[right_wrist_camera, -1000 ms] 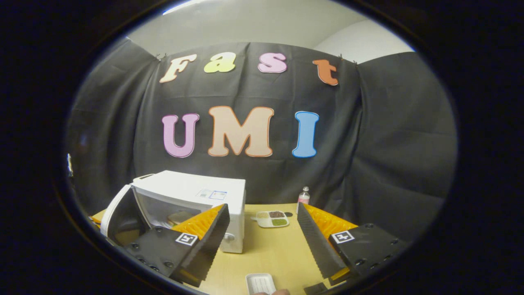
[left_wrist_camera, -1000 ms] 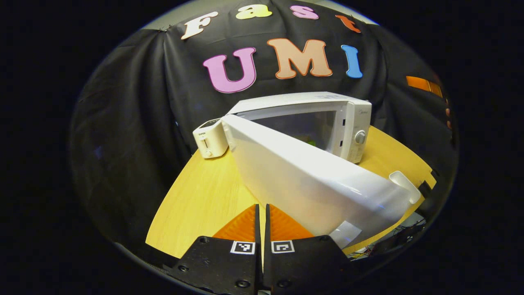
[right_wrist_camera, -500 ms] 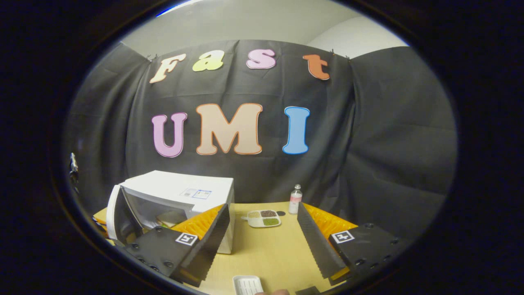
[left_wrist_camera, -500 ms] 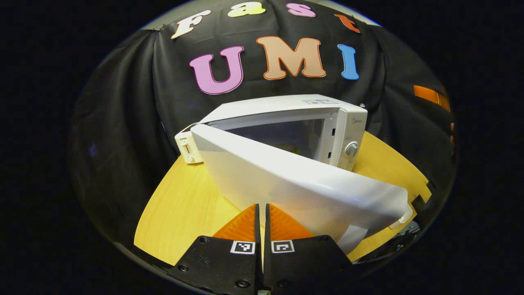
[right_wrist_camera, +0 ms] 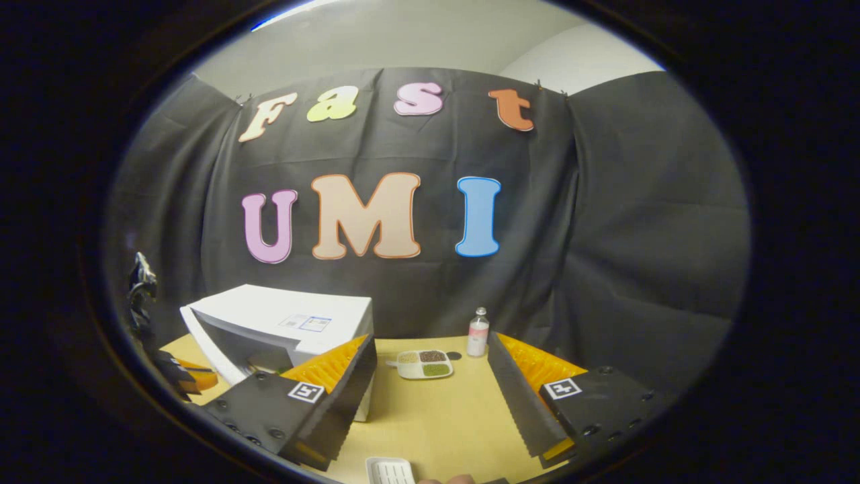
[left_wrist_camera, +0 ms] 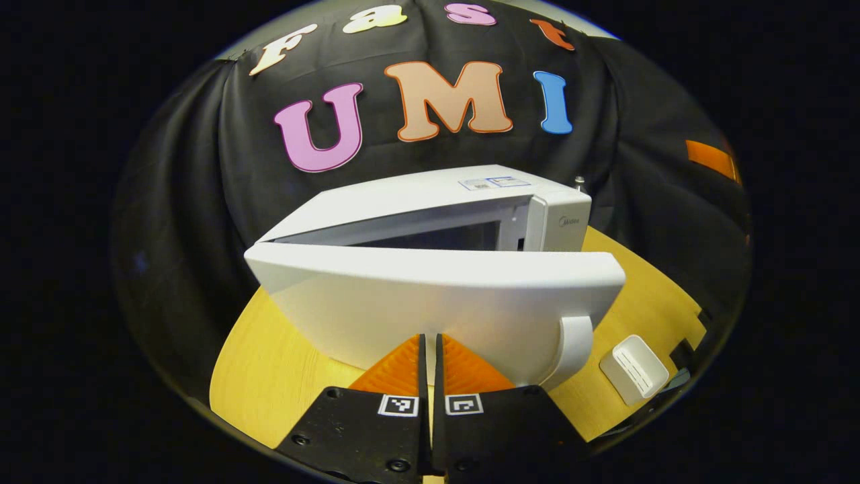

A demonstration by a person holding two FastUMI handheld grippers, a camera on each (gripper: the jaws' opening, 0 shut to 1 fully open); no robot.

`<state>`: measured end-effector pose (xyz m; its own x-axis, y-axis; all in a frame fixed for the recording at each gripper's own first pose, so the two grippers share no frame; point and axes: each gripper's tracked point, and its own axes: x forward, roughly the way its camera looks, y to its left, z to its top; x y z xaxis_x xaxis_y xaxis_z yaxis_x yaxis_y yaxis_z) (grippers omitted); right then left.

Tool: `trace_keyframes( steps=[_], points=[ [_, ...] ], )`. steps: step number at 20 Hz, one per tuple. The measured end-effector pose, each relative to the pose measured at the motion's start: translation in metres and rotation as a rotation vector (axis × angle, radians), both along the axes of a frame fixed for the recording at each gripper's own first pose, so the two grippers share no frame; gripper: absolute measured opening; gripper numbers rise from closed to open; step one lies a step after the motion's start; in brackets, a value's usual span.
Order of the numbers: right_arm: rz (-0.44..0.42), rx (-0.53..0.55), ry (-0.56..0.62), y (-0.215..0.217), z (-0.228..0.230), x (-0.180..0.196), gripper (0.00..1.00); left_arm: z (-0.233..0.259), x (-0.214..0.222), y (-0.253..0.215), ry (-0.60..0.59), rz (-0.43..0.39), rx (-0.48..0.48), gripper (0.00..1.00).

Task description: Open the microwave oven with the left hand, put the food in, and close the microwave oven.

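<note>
The white microwave [left_wrist_camera: 430,195] stands on the yellow table, its door [left_wrist_camera: 437,296] swung most of the way toward the front with a narrow gap left. My left gripper [left_wrist_camera: 430,339] is shut, and its tips sit against the door's outer face, left of the door handle [left_wrist_camera: 574,343]. In the right gripper view the microwave [right_wrist_camera: 282,316] is at the left, its door [right_wrist_camera: 208,349] ajar. My right gripper [right_wrist_camera: 430,343] hangs open above the table with nothing between its fingers. The door mostly hides the oven's inside.
A divided dish with small portions [right_wrist_camera: 423,363] and a small bottle [right_wrist_camera: 478,333] stand at the back of the table [right_wrist_camera: 437,417]. A small white tray [left_wrist_camera: 635,368] lies near the front edge, right of the door handle. A fingertip [right_wrist_camera: 457,479] shows at the bottom.
The microwave door has swung from wide open to nearly closed, with my shut left gripper following behind it. The toaster left of the oven has gone out of sight. The right gripper drifted slightly right.
</note>
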<state>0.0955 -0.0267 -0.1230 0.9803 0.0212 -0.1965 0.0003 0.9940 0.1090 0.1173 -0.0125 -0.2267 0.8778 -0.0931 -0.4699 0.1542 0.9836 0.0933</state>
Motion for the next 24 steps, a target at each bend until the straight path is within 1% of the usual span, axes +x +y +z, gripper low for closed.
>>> trace_keyframes(
  steps=[4, 8, 12, 14, 17, 18, 20, 22, 23, 24],
  points=[
    [0.033, -0.011, -0.005, 0.001, 0.0, 0.006, 0.97, 0.008, 0.029, -0.013, -0.033, -0.005, 0.005, 0.0],
    [0.053, 0.01, -0.004, 0.003, 0.002, 0.009, 0.97, 0.014, 0.051, -0.02, -0.054, -0.007, 0.014, 0.0],
    [0.07, 0.003, -0.01, 0.004, 0.006, 0.01, 0.96, 0.015, 0.068, -0.019, -0.073, -0.006, 0.057, 0.0],
    [0.074, 0.0, -0.017, 0.003, 0.009, 0.01, 0.97, 0.013, 0.068, -0.021, -0.071, -0.002, 0.035, 0.0],
    [0.086, 0.004, -0.004, 0.007, 0.005, 0.01, 0.97, 0.014, 0.072, -0.018, -0.066, 0.027, 0.047, 0.0],
    [0.09, 0.004, -0.003, 0.009, 0.005, 0.01, 0.97, 0.006, 0.068, -0.023, -0.062, 0.037, 0.04, 0.0],
    [0.1, 0.011, -0.008, 0.014, 0.007, 0.01, 0.97, 0.007, 0.067, -0.025, -0.064, 0.038, 0.022, 0.0],
    [0.107, 0.013, -0.01, 0.018, 0.008, 0.011, 0.97, 0.008, 0.072, -0.026, -0.078, 0.019, 0.017, 0.0],
    [0.11, 0.012, -0.008, 0.02, 0.009, 0.01, 0.96, 0.008, 0.074, -0.024, -0.059, 0.023, 0.031, 0.0],
    [0.114, 0.013, -0.009, 0.022, 0.01, 0.009, 0.96, 0.001, 0.071, -0.025, -0.039, 0.036, 0.009, 0.01]
  ],
)
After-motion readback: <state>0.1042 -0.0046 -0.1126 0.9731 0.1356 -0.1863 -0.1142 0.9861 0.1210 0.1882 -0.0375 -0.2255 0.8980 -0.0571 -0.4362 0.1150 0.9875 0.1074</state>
